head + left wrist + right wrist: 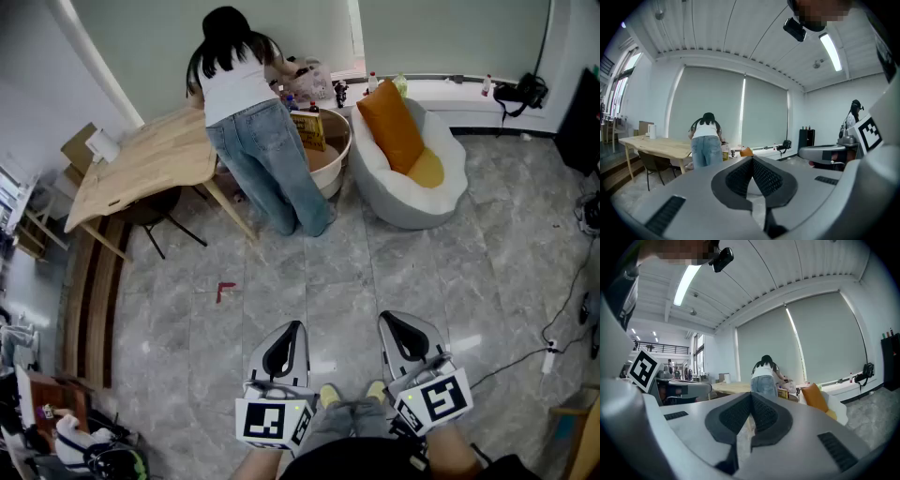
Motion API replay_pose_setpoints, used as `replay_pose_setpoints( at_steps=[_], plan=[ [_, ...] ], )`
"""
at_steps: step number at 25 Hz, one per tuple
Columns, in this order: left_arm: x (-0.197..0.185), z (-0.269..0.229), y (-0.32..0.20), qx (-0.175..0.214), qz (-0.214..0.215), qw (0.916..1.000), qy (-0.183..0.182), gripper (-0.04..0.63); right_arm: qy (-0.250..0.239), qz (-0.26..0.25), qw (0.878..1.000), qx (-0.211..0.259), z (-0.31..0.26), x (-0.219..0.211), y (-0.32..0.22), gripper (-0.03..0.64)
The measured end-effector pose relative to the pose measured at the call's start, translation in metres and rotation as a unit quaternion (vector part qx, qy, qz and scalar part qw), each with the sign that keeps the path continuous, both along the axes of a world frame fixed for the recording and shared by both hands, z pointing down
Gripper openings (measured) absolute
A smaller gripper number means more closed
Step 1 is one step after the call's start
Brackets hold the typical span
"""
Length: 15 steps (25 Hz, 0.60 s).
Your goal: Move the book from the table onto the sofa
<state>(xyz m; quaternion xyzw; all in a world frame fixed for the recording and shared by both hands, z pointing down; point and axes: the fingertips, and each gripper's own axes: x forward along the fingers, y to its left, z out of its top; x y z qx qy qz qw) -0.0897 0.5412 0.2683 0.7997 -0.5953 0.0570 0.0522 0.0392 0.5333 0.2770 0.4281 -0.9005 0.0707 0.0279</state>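
A yellow book-like thing (307,129) stands upright by the round beige tub (336,161) at the far side, and it also shows small in the right gripper view (783,393). To its right is the white rounded sofa (441,192) with an orange cushion (392,127). My left gripper (284,330) and right gripper (398,323) hang low in front of me, side by side over the marble floor and far from the book. The left gripper (752,159) is shut with nothing in it. So is the right gripper (751,394).
A person (253,122) bends over the far end of the wooden table (141,164), back turned, between table and tub. A dark chair (155,211) sits under the table. A red mark (223,291) lies on the floor. Cables (553,347) run at right.
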Motion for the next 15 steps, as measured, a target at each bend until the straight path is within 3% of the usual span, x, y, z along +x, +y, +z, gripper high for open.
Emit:
replay_pose_setpoints(
  at_steps=[5, 15],
  plan=[
    [0.002, 0.002, 0.033, -0.042, 0.004, 0.9991, -0.001, 0.008, 0.002, 0.005, 0.999, -0.039, 0.002, -0.003, 0.031, 0.008],
    [-0.002, -0.012, 0.029, -0.023, 0.022, 0.9995, -0.001, 0.008, -0.007, 0.021, 0.999, -0.028, -0.013, -0.010, 0.025, 0.008]
  ],
)
